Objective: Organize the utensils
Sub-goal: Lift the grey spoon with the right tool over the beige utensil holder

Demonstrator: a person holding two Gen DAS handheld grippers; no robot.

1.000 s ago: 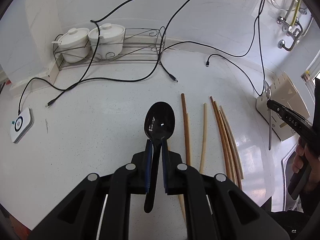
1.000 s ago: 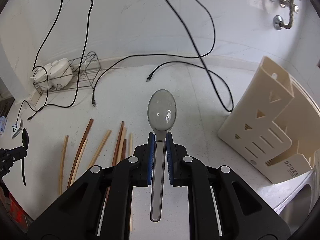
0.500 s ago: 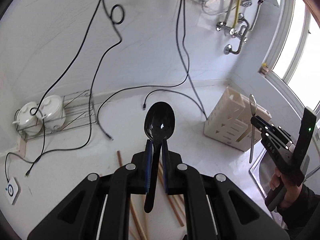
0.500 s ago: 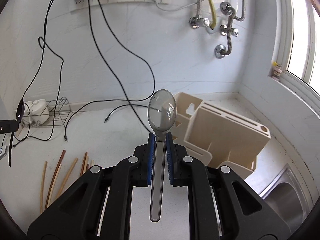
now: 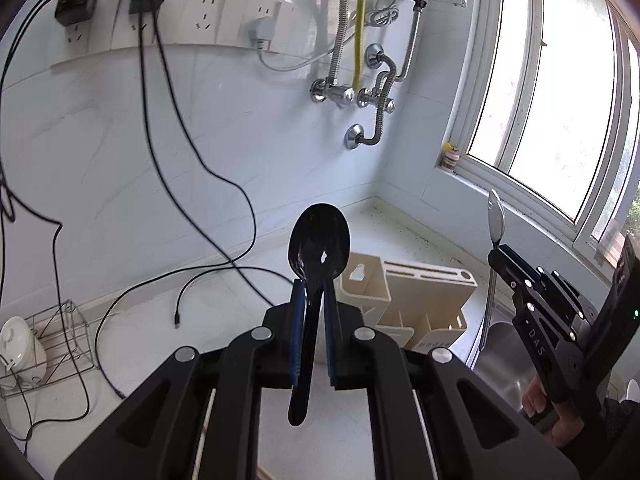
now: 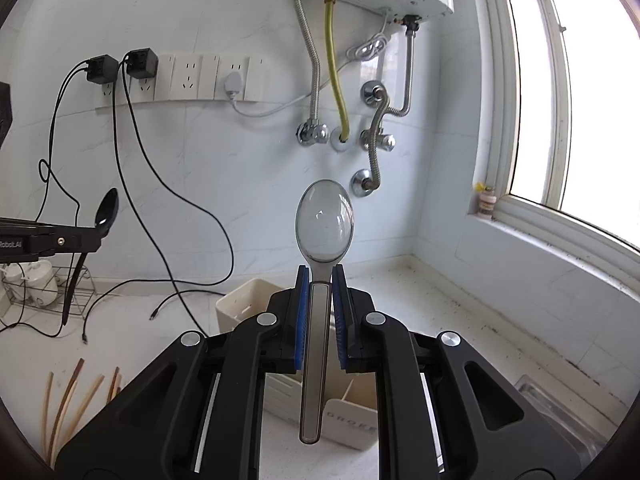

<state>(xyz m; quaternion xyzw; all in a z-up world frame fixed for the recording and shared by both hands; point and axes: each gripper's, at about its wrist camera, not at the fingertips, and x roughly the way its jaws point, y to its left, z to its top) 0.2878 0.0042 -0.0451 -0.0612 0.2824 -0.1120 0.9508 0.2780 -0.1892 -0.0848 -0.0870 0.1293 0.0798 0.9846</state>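
Both spoons raised over holder (image 5: 404,300), left tool (image 5: 312,312) pinching black spoon (image 5: 318,248) bowl-up, right tool (image 6: 320,300) pinching steel spoon (image 6: 324,224) upright

The left tool (image 5: 311,312) is pointing forward and slightly upward, its two blue-padded fingers (image 5: 297,328) pressing together on the neck of a black spoon (image 5: 318,240) standing upright between them. The right tool (image 6: 320,308) is holding level beside it, its fingers (image 6: 302,312) clamping a silver spoon (image 6: 324,224) by the handle, bowl up. The person's right hand (image 5: 548,412) is gripping that tool's handle from below.
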